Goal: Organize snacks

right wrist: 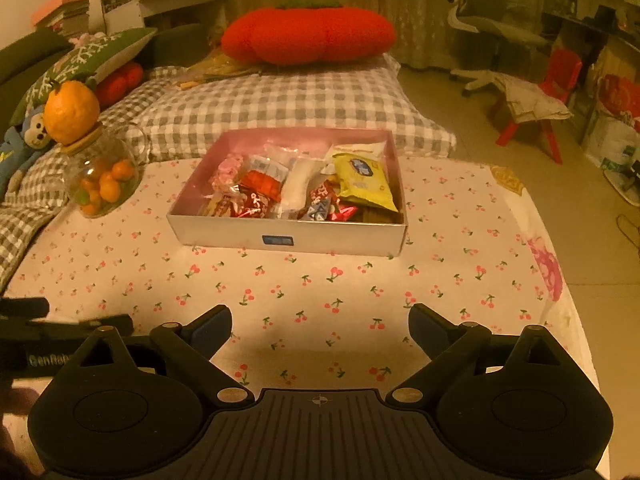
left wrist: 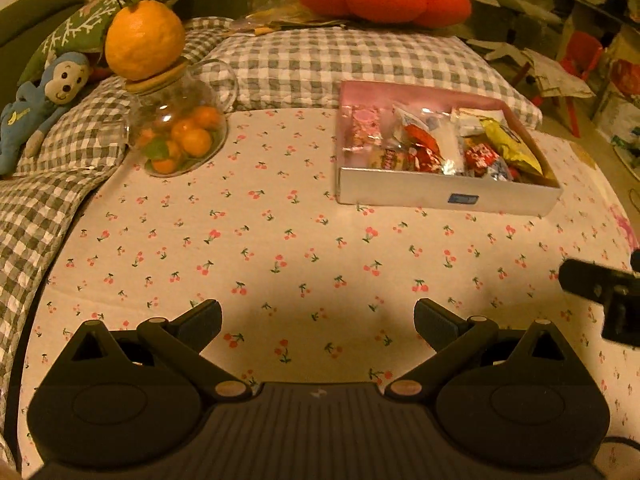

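A shallow white box [left wrist: 440, 196] [right wrist: 224, 234] with a pink inside sits on the cherry-print cloth [left wrist: 280, 264] [right wrist: 320, 292]. It holds several wrapped snacks, among them a yellow packet [left wrist: 510, 146] [right wrist: 362, 178], a white packet [right wrist: 296, 184] and red wrappers [left wrist: 424, 144] [right wrist: 260, 190]. My left gripper [left wrist: 318, 320] is open and empty, low over the cloth, short of the box and to its left. My right gripper [right wrist: 320, 326] is open and empty, in front of the box. The right gripper's body [left wrist: 600, 292] shows at the right edge of the left view.
A glass jar [left wrist: 180, 132] [right wrist: 102, 184] of small oranges, with a large orange [left wrist: 144, 40] [right wrist: 71, 112] on its lid, stands left of the box. Checked pillows [left wrist: 340, 64] [right wrist: 280, 108], a red cushion [right wrist: 308, 34] and a blue monkey toy [left wrist: 44, 96] lie behind. The bed edge drops off at right.
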`<state>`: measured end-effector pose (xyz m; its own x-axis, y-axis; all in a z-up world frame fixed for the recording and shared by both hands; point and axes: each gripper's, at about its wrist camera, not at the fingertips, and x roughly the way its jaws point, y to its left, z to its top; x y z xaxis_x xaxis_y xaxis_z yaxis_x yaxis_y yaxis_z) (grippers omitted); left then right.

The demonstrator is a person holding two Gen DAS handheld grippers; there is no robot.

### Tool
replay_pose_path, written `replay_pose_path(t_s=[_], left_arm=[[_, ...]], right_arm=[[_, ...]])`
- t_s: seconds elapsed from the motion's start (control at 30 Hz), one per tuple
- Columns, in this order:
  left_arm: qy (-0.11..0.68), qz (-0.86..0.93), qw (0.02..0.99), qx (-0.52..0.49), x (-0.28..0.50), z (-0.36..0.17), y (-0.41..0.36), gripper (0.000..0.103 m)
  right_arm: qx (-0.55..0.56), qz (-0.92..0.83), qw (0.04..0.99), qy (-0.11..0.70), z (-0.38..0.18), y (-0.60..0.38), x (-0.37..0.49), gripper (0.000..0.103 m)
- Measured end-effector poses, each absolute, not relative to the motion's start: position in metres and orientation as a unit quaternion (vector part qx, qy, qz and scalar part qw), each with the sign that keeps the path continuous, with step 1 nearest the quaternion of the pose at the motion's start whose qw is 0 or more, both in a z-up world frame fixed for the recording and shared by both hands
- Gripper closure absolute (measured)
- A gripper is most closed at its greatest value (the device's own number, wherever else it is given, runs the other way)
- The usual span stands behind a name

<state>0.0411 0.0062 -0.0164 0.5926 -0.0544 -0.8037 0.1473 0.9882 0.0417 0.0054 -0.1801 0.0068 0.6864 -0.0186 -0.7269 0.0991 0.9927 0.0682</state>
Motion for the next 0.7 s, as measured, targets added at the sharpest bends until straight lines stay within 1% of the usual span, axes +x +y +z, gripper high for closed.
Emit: replay_pose_path(t_s=[0.7], left_arm=[[0.446,-0.046,0.893,0.036,0.0346,-0.0160,0.0092,0.001]], right_arm=[[0.040,-0.030,0.917,0.397,0.0026,-0.1712,0.0043,0.006]])
